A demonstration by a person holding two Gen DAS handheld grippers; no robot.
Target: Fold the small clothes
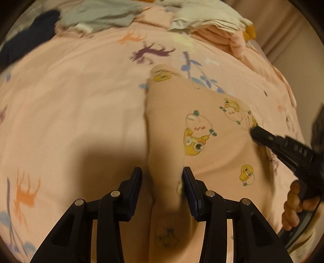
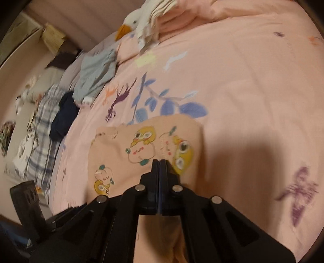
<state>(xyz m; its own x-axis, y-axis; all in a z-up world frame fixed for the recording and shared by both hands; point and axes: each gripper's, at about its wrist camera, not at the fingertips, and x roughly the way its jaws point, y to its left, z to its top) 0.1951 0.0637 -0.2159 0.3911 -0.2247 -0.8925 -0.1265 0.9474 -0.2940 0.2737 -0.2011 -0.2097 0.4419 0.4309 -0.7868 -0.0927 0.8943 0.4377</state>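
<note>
We see the small garment [image 1: 202, 125] lying on the bedspread [image 1: 70, 101], its near edge running between the spread jaws of the left gripper [image 1: 162, 176] and on ahead of them. Right of those jaws, the right gripper [image 2: 159, 161] rests on the same garment, jaws together. Far ahead of the left jaws lie loose clothes [image 1: 101, 14]; ahead and to the right sits a folded stack [image 1: 212, 22]. A stuffed toy [image 2: 131, 22] lies beside that stack.
</note>
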